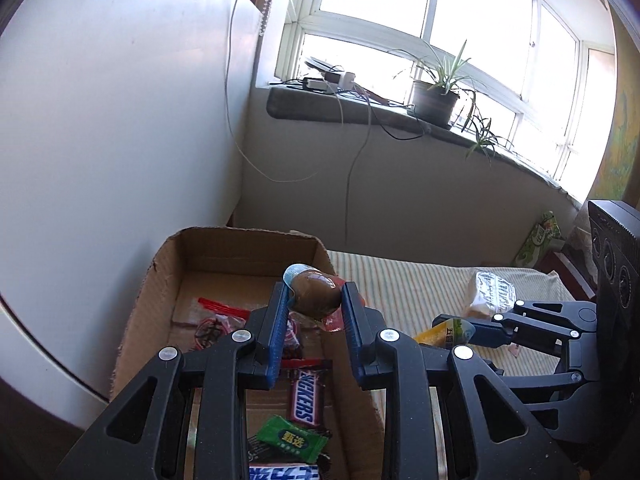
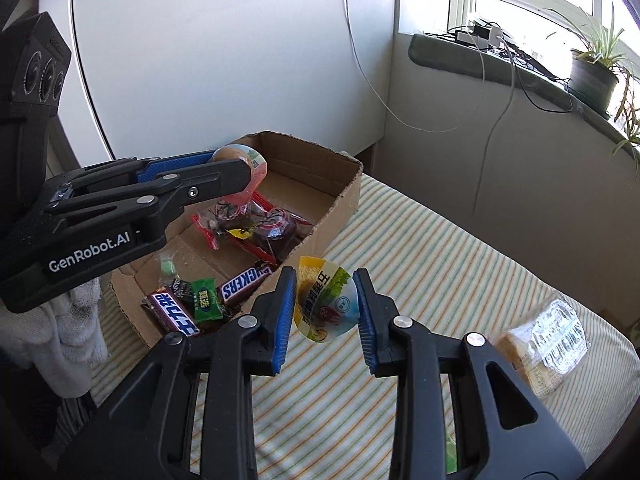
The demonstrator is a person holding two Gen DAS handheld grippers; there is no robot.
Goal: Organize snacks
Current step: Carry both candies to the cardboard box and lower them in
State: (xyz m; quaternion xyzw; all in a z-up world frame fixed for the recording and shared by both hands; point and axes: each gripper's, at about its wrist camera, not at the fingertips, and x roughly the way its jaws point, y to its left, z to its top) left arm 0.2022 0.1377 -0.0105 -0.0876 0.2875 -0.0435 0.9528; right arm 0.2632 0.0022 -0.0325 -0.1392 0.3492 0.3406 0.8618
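My left gripper [image 1: 315, 294] is shut on a brown packaged egg [image 1: 314, 293], held above the open cardboard box [image 1: 148, 300]. The same egg [image 2: 230, 155] and left gripper [image 2: 240, 168] show at the left of the right wrist view, over the box [image 2: 344, 196]. My right gripper [image 2: 325, 300] is shut on a round yellow-green snack cup [image 2: 324, 300], held over the striped cloth just right of the box; in the left wrist view that cup [image 1: 444, 332] sits in the right gripper [image 1: 456, 330]. In the box lie Snickers bars [image 2: 246, 280], a green candy [image 2: 206, 300] and red-wrapped snacks [image 2: 256, 228].
A clear-wrapped pastry [image 2: 548, 344] lies on the striped cloth [image 2: 420, 248] at the right. A white curved panel [image 2: 200, 40] rises behind the box. Cables hang from the windowsill [image 1: 360, 112], where a potted plant [image 1: 436, 96] stands. A green carton [image 1: 540, 240] is far right.
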